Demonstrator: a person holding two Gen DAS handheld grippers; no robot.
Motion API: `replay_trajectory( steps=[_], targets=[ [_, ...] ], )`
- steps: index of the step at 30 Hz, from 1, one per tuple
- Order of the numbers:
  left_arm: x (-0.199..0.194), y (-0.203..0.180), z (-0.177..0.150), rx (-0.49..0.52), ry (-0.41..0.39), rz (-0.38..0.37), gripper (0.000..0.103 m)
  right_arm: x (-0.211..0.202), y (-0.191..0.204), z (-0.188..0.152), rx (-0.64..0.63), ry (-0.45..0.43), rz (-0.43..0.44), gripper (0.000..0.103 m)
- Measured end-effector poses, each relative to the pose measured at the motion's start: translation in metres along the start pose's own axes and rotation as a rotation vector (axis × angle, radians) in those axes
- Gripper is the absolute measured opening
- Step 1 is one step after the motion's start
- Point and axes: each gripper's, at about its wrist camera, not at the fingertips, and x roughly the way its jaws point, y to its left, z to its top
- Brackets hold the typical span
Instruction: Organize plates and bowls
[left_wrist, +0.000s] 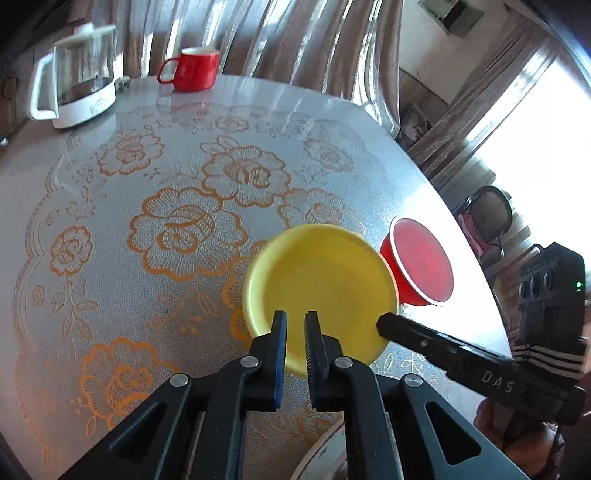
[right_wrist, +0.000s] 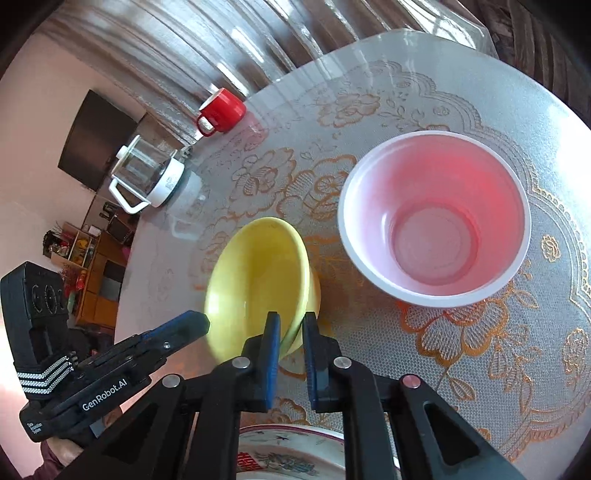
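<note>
Yellow bowl (right_wrist: 258, 280): tilted, its far side lifted off the desk (right_wrist: 461, 350), its near rim caught between the right tool's fingers.
Right tool (right_wrist: 291, 325): pinching that rim, one finger inside the bowl and one outside; in the left wrist view it shows as a dark finger (left_wrist: 402, 328) meeting the bowl's right edge.
Left tool (left_wrist: 295, 325): narrowly parted, nothing between the fingers; its tips hang over the bowl's near rim (left_wrist: 321, 295), and whether they touch it I cannot tell.
Nearer tool: the right, since it alone has hold of the bowl.
Direction to the red bowl (right_wrist: 434, 214): ahead and to the right of the right tool, upright, just beside the yellow bowl, mouth open to receive.
Patterned plate (right_wrist: 288, 454): at the desk's near edge, under both tools.
Likely move: judged as carrying the yellow bowl toward the red bowl or onto the plate.
Red mug (left_wrist: 192, 68) and glass kettle (left_wrist: 79, 74): at the far edge, well apart.
</note>
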Motion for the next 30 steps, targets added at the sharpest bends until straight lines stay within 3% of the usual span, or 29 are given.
replay_trajectory(
  steps=[3, 8, 9, 11, 14, 23, 28, 30],
  targets=[
    [-0.026, -0.013, -0.015, 0.014, -0.063, 0.007, 0.010, -0.006, 0.011, -0.013, -0.061, -0.022, 0.031, 0.010],
    [-0.076, -0.019, -0.053, -0.018, -0.171, 0.083, 0.011, -0.029, 0.022, -0.042, -0.128, -0.082, 0.053, 0.007],
    [-0.082, -0.018, -0.059, -0.028, -0.179, 0.110, 0.017, -0.032, 0.022, -0.045, -0.128, -0.085, 0.055, 0.007],
    [-0.084, -0.018, -0.063, -0.013, -0.154, 0.157, 0.030, -0.033, 0.024, -0.046, -0.170, -0.083, 0.002, 0.007],
    [-0.078, -0.010, -0.063, -0.032, -0.151, 0.198, 0.032, -0.029, 0.016, -0.041, -0.157, -0.075, -0.053, 0.007],
    [-0.008, 0.007, -0.032, -0.103, -0.039, 0.120, 0.043, -0.022, -0.010, -0.025, -0.077, -0.051, -0.044, 0.007],
    [0.033, 0.018, -0.015, -0.155, 0.028, 0.044, 0.040, -0.012, -0.025, -0.012, -0.048, -0.040, -0.051, 0.008],
    [0.039, 0.016, -0.013, -0.148, 0.032, 0.020, 0.014, -0.009, -0.027, -0.008, -0.042, -0.033, -0.054, 0.008]
  ],
)
